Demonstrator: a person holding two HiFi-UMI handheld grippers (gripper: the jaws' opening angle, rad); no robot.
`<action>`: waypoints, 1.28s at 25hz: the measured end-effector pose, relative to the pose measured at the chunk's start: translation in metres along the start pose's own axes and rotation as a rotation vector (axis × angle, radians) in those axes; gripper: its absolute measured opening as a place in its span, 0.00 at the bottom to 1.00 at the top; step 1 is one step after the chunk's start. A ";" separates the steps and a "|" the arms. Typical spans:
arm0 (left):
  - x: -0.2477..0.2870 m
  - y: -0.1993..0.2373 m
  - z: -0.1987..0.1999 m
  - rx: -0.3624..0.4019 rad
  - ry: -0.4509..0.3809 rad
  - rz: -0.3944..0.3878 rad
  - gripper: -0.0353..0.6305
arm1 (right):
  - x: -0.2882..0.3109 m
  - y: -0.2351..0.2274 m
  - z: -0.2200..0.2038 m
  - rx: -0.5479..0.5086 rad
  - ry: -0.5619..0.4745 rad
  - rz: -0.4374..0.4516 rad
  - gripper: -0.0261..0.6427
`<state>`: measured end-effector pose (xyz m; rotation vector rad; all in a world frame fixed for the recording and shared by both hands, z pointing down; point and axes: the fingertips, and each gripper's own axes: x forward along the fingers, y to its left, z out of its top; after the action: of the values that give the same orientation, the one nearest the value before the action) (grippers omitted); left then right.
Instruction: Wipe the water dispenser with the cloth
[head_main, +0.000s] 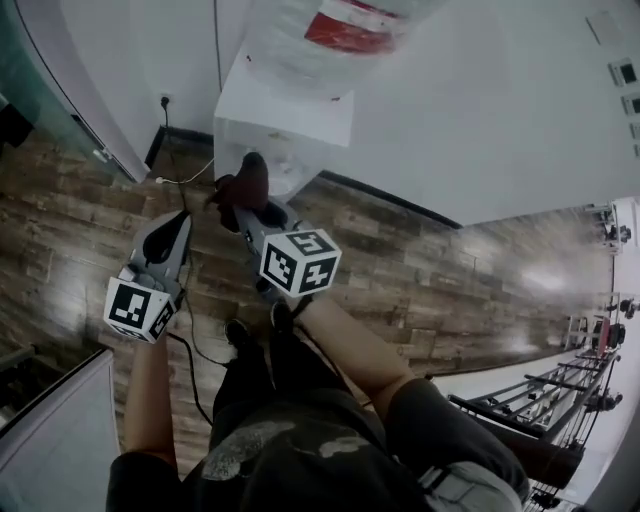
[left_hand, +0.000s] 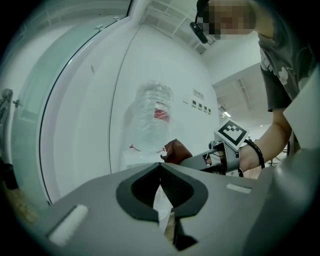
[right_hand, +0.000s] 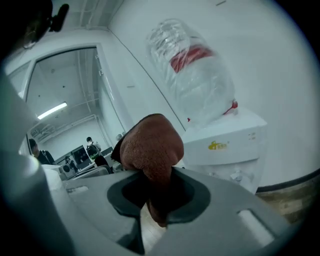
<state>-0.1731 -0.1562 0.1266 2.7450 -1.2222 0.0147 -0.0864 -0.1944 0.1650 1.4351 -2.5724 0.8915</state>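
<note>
A white water dispenser (head_main: 283, 112) stands against the wall with a clear bottle (head_main: 330, 35) on top; it also shows in the right gripper view (right_hand: 227, 142) and, farther off, in the left gripper view (left_hand: 142, 157). My right gripper (head_main: 247, 205) is shut on a dark brown cloth (head_main: 245, 187), bunched above its jaws (right_hand: 151, 150) and held just short of the dispenser's front. The left gripper (head_main: 178, 226) hangs to the left of it, jaws together with nothing between them (left_hand: 161, 172).
A black power cable (head_main: 185, 180) runs from a wall socket across the wood floor (head_main: 420, 280). A glass partition (head_main: 50, 90) stands at the left, a metal rack (head_main: 560, 390) at the right. The person's legs are below.
</note>
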 end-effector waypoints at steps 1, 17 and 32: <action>-0.005 -0.010 -0.002 -0.003 0.007 -0.004 0.08 | -0.014 -0.003 0.000 -0.011 -0.010 -0.002 0.13; -0.090 -0.201 -0.035 -0.035 0.030 -0.027 0.08 | -0.278 -0.036 -0.071 0.089 -0.128 -0.075 0.13; -0.197 -0.403 -0.067 -0.080 0.085 -0.046 0.08 | -0.493 -0.042 -0.188 0.071 -0.067 -0.140 0.13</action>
<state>-0.0037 0.2638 0.1318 2.6741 -1.1127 0.0747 0.1843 0.2602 0.1808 1.6683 -2.4714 0.9389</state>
